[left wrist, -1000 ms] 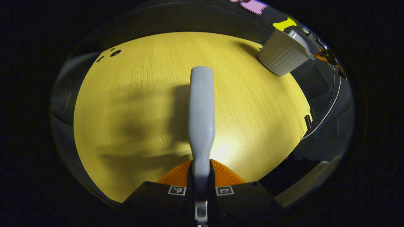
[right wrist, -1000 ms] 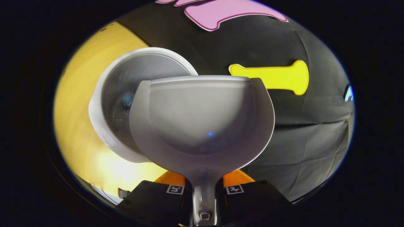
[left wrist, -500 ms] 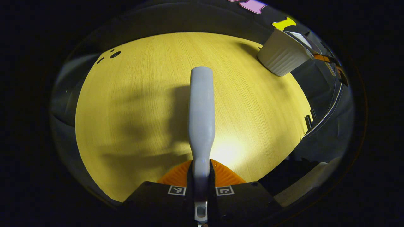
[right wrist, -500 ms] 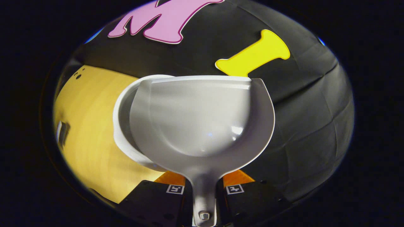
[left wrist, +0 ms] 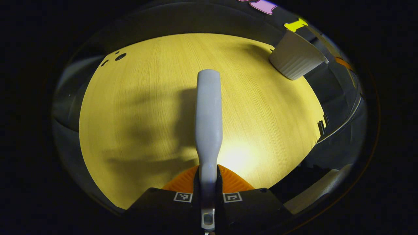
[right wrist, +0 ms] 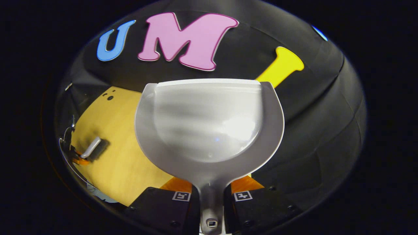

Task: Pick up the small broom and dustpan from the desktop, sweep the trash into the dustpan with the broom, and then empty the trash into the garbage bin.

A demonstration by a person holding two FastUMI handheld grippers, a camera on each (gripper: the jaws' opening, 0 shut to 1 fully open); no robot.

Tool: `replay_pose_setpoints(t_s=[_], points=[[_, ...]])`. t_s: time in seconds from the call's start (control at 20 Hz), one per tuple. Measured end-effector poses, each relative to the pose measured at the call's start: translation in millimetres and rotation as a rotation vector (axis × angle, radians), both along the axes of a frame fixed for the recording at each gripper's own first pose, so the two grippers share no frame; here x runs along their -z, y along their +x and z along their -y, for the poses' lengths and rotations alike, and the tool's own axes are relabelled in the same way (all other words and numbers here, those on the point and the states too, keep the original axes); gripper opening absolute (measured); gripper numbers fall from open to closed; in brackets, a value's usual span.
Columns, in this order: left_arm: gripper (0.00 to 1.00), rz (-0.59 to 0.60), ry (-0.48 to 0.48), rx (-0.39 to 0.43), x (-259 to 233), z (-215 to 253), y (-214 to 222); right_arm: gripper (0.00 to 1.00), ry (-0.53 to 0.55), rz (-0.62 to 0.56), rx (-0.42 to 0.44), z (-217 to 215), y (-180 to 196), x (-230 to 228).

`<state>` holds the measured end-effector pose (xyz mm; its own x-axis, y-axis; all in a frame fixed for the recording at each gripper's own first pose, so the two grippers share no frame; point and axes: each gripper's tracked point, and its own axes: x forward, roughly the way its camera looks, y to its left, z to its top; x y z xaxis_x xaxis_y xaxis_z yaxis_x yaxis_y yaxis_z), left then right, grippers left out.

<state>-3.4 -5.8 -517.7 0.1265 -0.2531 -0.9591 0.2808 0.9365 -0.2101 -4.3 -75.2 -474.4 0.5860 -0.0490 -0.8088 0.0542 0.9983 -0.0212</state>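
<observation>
In the left gripper view, the small broom (left wrist: 208, 114) is a pale grey bar running forward over the yellow wooden desktop (left wrist: 137, 107). My left gripper (left wrist: 208, 192) is shut on its near end. The white ribbed garbage bin (left wrist: 295, 58) stands at the desk's far right corner. In the right gripper view, the grey dustpan (right wrist: 209, 124) is held level with its scoop facing me and nothing in it. My right gripper (right wrist: 211, 199) is shut on its handle. Far off at the left are the broom (right wrist: 91, 147) and the orange of the other gripper (right wrist: 78, 160).
Small dark holes (left wrist: 120, 56) mark the desk's far left. Black clips (left wrist: 321, 125) sit on the desk's right edge, with black cloth wall beyond. In the right gripper view the desktop (right wrist: 124, 163) lies below and left of the dustpan.
The right gripper has swung the dustpan away from the bin and levelled it; the bin has left its view and the desk and broom have come in. The left gripper has barely moved.
</observation>
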Motion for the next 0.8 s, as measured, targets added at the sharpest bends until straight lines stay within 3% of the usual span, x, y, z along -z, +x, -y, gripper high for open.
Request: replay_pose_setpoints(t_s=[0.35, 0.65, 0.8], points=[[0.20, -0.005, 0.022, -0.049, 7.9, -8.5, 7.6, 0.33, 0.116, -0.139, -0.219, -11.4, -25.9, 33.8], [0.19, -0.016, 0.112, -0.038, 23.2, -18.7, 12.7, 0.33, 0.152, -0.339, -0.318, -2.5, -43.8, 85.8], [0.23, -0.003, 0.167, -0.010, 25.8, -21.8, 15.1, 0.33, 0.161, -0.409, -0.326, -3.2, -39.6, 73.5]])
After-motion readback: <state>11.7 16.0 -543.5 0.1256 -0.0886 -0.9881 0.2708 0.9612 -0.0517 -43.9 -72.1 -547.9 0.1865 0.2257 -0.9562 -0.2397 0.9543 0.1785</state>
